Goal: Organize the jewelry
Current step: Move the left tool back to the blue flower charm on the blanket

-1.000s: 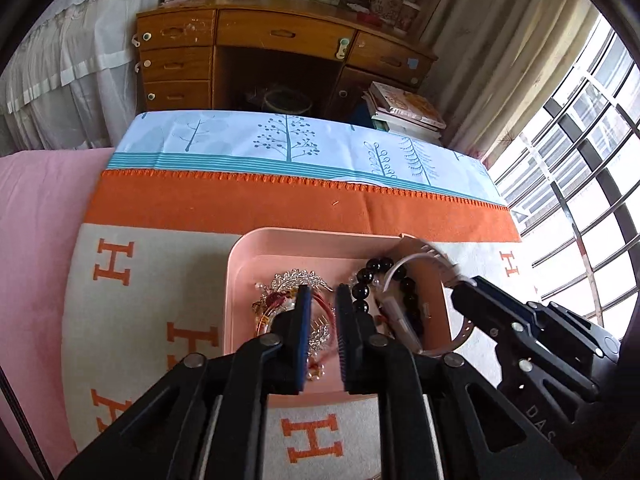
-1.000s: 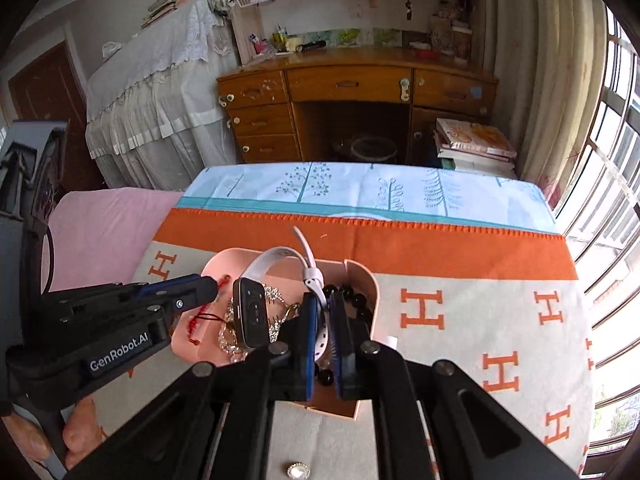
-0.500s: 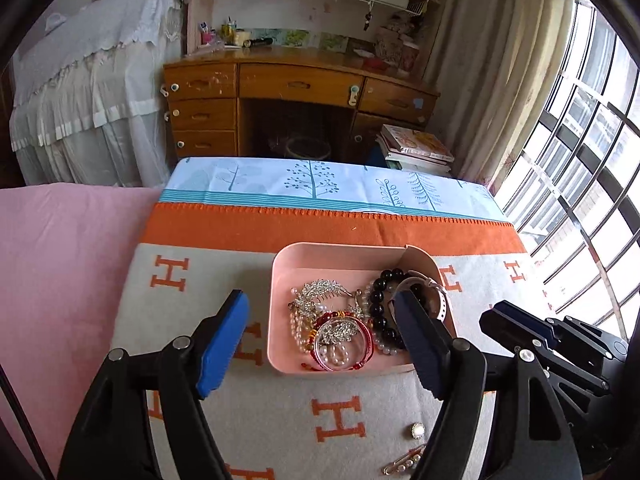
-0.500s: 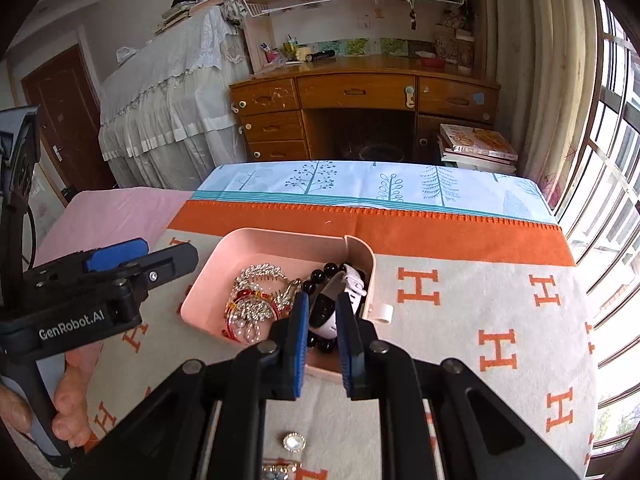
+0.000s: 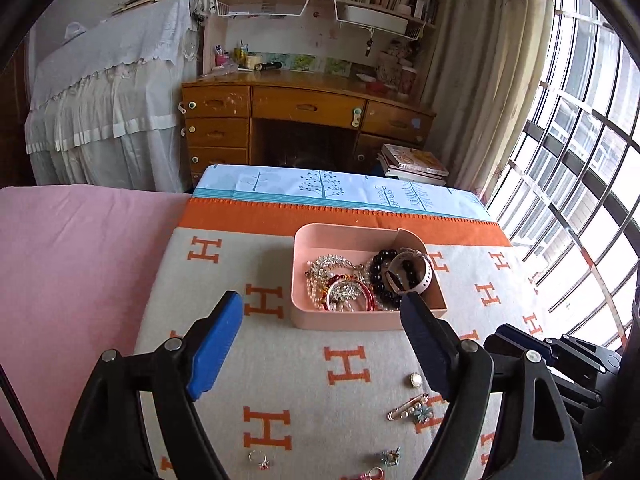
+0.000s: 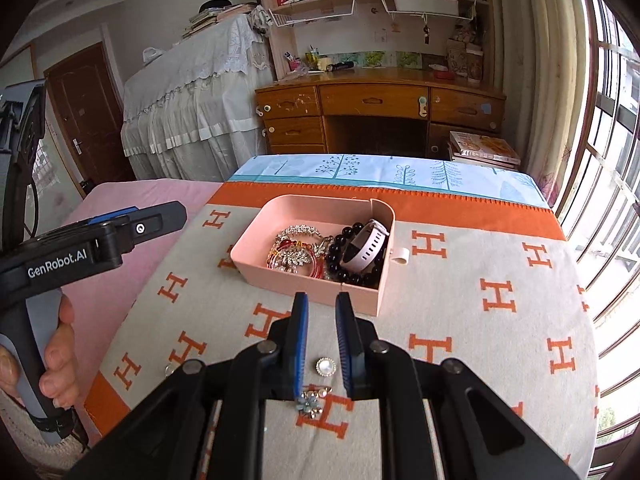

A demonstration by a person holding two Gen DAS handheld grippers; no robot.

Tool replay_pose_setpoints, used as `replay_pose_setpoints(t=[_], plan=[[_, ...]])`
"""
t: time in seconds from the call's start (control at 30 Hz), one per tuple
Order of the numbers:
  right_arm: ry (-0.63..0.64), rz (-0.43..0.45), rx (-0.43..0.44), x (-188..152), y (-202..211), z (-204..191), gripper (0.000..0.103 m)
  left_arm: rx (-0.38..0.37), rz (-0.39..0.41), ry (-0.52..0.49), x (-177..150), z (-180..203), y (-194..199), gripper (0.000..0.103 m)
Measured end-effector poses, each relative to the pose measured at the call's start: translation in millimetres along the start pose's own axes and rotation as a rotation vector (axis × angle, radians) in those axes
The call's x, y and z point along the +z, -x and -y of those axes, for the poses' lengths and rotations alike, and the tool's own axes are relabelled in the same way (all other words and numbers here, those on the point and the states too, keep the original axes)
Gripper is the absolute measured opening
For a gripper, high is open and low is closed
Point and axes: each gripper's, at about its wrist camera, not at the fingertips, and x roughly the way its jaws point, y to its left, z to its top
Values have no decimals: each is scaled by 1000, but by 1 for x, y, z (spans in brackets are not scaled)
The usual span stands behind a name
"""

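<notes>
Risk entry: left gripper [image 5: 320, 312] fingers released wide, just opened, empty; right gripper [image 6: 322, 320] fingers nearly clenched, empty. Loose brooch [image 6: 325, 367] and pin [image 6: 314, 398] near; a sweep scatters them; tray [image 6: 308, 284] crowded, tangling likely.

pink tray [image 6: 256, 268] on the blanket [image 6: 480, 320] holds a white watch [image 6: 366, 250], black beads [image 6: 340, 256] and sparkly pieces. right gripper [image 6: 322, 312], nearly closed and empty, hovers above a round brooch [image 6: 325, 367]. left gripper [image 6: 120, 232] at left, hand-held.
</notes>
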Motion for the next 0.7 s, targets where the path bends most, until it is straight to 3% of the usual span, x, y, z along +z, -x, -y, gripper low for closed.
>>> replay_pose_setpoints(t=[0.23, 0.4, 0.57, 0.7], plan=[[-14, -19, 26, -33, 3, -3, 14, 5, -54, -38, -48, -1, 2, 81], [19, -47, 9, -62, -2, -3, 19, -62, -119, -97, -82, 4, -6, 81], [26, -76, -8, -87, -9, 1, 25, -170, -153, -212, -114, 14, -9, 81], [18, -107, -1, -101, -15, 4, 25, -188, -146, -351, -135, 30, -12, 81]])
